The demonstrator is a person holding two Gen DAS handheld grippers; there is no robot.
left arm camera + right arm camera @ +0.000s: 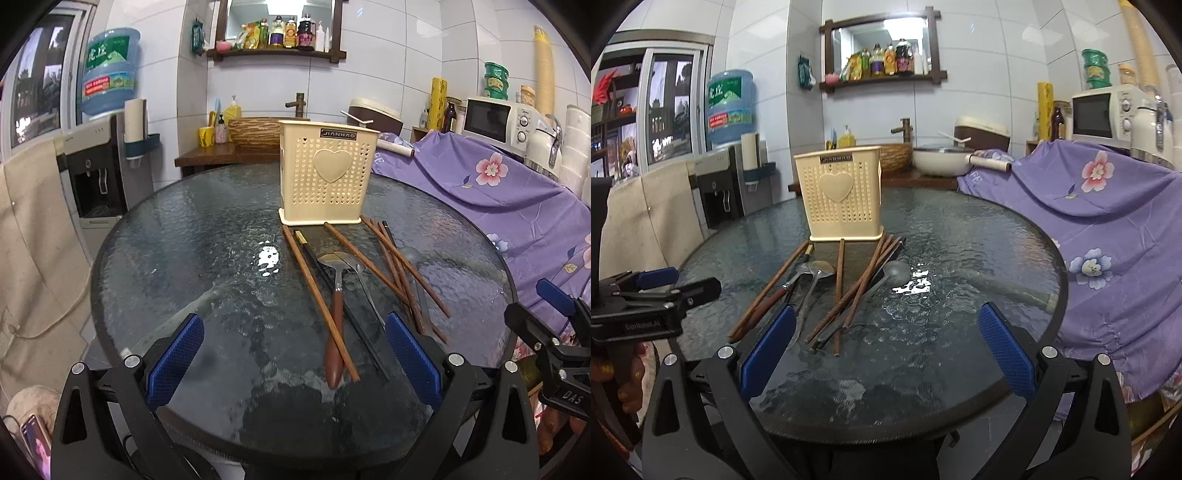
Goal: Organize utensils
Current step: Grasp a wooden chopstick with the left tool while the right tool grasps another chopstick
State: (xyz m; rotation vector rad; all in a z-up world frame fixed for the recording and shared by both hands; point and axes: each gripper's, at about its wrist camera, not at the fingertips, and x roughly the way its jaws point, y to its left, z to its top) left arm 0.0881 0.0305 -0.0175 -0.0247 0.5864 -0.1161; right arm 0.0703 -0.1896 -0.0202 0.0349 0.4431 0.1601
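Nearest the lens, the left gripper [293, 360] is held with its blue pads wide apart and nothing between them. Just ahead, brown chopsticks [319, 299], a wooden-handled spoon [335, 314] and a steel ladle [886, 277] are scattered crosswise on the glass table [184, 240], in front of the cream holder [328, 173]. Further right, the right gripper [886, 349] is likewise spread and empty. Because the sticks overlap, several could be pinched at once, or one could skid on the slick glass.
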